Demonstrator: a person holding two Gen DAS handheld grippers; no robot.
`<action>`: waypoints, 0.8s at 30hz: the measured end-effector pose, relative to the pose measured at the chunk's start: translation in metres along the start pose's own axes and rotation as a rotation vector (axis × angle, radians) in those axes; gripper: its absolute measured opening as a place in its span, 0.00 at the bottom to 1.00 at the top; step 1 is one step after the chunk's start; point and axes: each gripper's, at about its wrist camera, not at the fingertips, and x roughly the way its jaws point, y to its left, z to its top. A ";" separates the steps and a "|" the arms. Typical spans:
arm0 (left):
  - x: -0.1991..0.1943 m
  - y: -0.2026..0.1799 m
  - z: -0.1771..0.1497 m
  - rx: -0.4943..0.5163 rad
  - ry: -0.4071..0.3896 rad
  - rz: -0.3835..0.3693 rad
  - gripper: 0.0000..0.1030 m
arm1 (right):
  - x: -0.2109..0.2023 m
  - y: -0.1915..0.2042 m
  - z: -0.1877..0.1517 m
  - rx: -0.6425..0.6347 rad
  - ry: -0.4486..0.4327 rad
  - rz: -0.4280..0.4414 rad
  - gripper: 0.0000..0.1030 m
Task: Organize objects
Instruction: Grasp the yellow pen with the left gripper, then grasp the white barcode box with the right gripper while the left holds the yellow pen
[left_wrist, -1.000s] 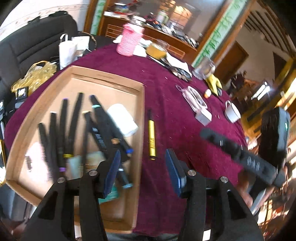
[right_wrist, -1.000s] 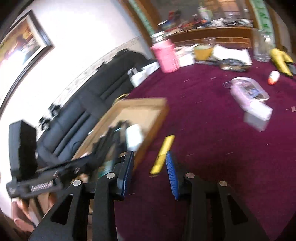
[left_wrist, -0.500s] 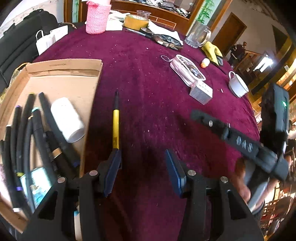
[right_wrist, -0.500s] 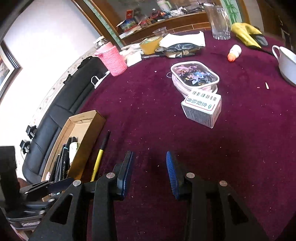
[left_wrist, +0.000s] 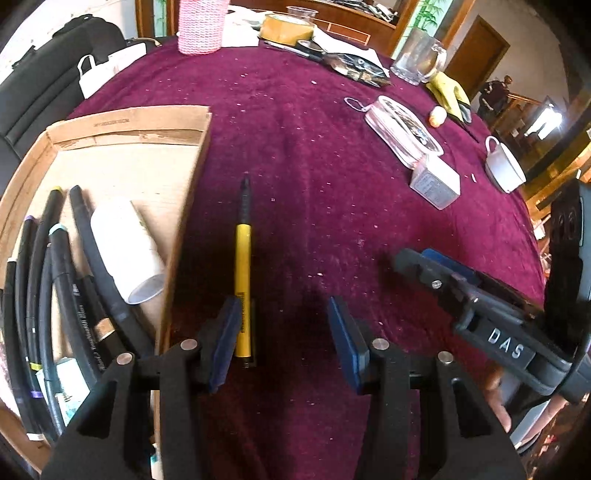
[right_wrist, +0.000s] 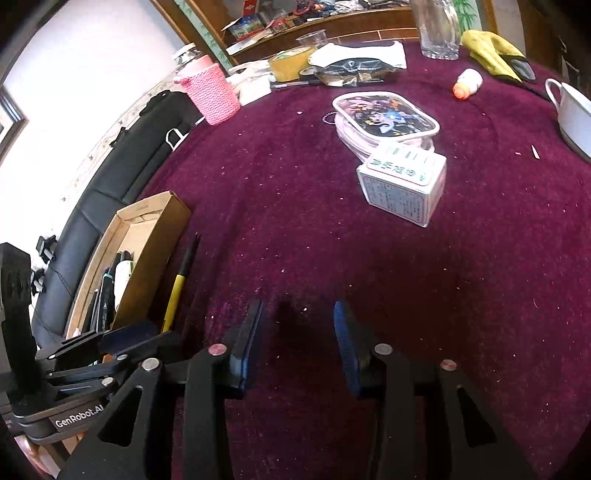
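On the maroon-clothed tabletop (left_wrist: 332, 184), a yellow-and-black pen (left_wrist: 243, 266) is lying just beside the right wall of a shallow cardboard tray (left_wrist: 122, 125), outside it. The left gripper (left_wrist: 282, 332) is hanging over the pen's near end with its jaws standing apart; the pen's yellow barrel is lying just inside the left blue pad, and the pads are not pressing on it. Inside the tray, a bundle of black markers (left_wrist: 55, 280) is lying lengthwise, with a white cylinder (left_wrist: 125, 251) resting beside them. The right gripper (right_wrist: 297, 339) is pointing down at bare cloth to the right of the pen; its jaws have just been opening and are now standing apart with nothing between them. Farther out on the cloth, a small white box (right_wrist: 404, 188) is sitting up against a clear pouch with a cartoon print (right_wrist: 384, 118). A white cup (right_wrist: 572, 114) is standing near the right edge, and a pink knitted basket (right_wrist: 210, 92) is standing at the far left side.
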 end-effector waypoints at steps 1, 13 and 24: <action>0.000 -0.001 0.000 0.007 0.001 0.006 0.45 | 0.000 0.002 0.000 -0.010 0.000 0.005 0.42; 0.007 -0.005 0.003 0.015 0.043 0.063 0.33 | 0.001 0.003 -0.001 0.009 -0.001 0.039 0.50; 0.001 0.010 -0.005 -0.040 0.001 0.058 0.01 | 0.000 0.002 -0.002 0.019 -0.002 0.041 0.50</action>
